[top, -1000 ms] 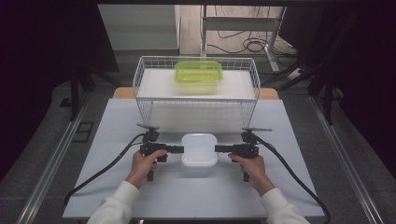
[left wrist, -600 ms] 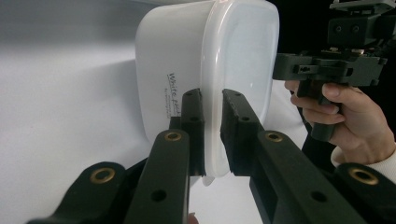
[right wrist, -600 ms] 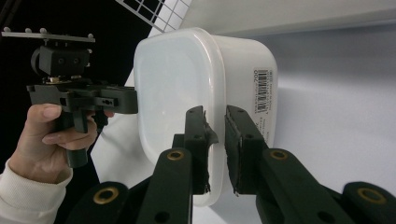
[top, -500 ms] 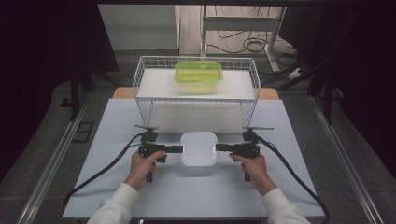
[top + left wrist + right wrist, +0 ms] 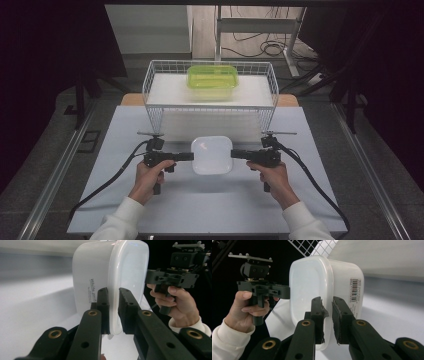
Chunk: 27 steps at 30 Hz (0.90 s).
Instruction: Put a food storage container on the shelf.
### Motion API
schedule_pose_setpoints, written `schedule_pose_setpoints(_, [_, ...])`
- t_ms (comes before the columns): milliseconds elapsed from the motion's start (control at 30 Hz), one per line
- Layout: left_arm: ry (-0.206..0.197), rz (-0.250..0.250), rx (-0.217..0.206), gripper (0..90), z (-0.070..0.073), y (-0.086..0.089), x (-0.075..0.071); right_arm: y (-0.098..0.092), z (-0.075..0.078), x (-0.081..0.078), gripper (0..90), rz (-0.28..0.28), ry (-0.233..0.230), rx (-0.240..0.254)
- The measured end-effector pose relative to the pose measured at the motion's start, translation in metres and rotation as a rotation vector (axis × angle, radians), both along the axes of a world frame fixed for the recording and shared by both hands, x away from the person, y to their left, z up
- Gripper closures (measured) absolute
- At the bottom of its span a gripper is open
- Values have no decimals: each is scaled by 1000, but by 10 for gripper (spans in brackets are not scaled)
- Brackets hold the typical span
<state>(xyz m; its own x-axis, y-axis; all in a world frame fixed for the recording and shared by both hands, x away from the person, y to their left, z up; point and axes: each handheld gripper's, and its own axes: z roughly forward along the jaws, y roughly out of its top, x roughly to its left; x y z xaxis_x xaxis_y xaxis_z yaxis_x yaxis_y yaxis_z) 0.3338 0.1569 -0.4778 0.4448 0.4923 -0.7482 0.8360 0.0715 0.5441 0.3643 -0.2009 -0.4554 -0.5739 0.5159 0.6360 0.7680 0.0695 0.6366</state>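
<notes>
Two grippers hold one white box (image 5: 212,155) from opposite sides; the left gripper (image 5: 191,156) is closed on the rim at the box's left edge, and the right gripper (image 5: 233,153) is closed on the rim at its right edge; the box hangs between them above the white table (image 5: 120,200), in front of a wire basket (image 5: 155,107); a green box (image 5: 212,76) sits on top of the basket.

black two-jaw grippers (image 5: 192,156) with brass screws, trailing black cables (image 5: 107,182); white sleeves (image 5: 120,226).
</notes>
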Motion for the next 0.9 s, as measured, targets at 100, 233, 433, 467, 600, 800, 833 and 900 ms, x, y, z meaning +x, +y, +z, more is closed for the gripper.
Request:
schedule_pose_setpoints(100, [-11, -2, -11, 798, 4, 1, -1, 0, 4, -1, 783, 8, -21, -1])
schedule_pose_setpoints(233, [-34, -4, 3, 798, 11, 1, -3, 1, 11, -3, 780, 18, -52, -13])
schedule_pose_setpoints(433, [-71, -19, -16, 803, 27, -1, -3, -1, 15, -3, 771, 8, -73, -32])
schedule_pose_setpoints(467, [-74, -18, -13, 806, 30, -1, -3, -1, 16, -3, 770, 6, -73, -25])
schedule_pose_setpoints(600, [-86, -21, -16, 807, 34, -2, -2, -3, 20, -4, 770, 3, -84, -11])
schedule_pose_setpoints(800, [-97, -12, -11, 808, 43, -1, -1, -3, 29, -3, 770, 9, -96, 5])
schedule_pose_setpoints(833, [-107, -13, -5, 808, 47, -1, 0, -3, 32, -2, 771, 7, -102, 4])
schedule_pose_setpoints(900, [-113, -14, -8, 808, 52, -1, 0, -2, 35, -1, 771, 5, -108, 6])
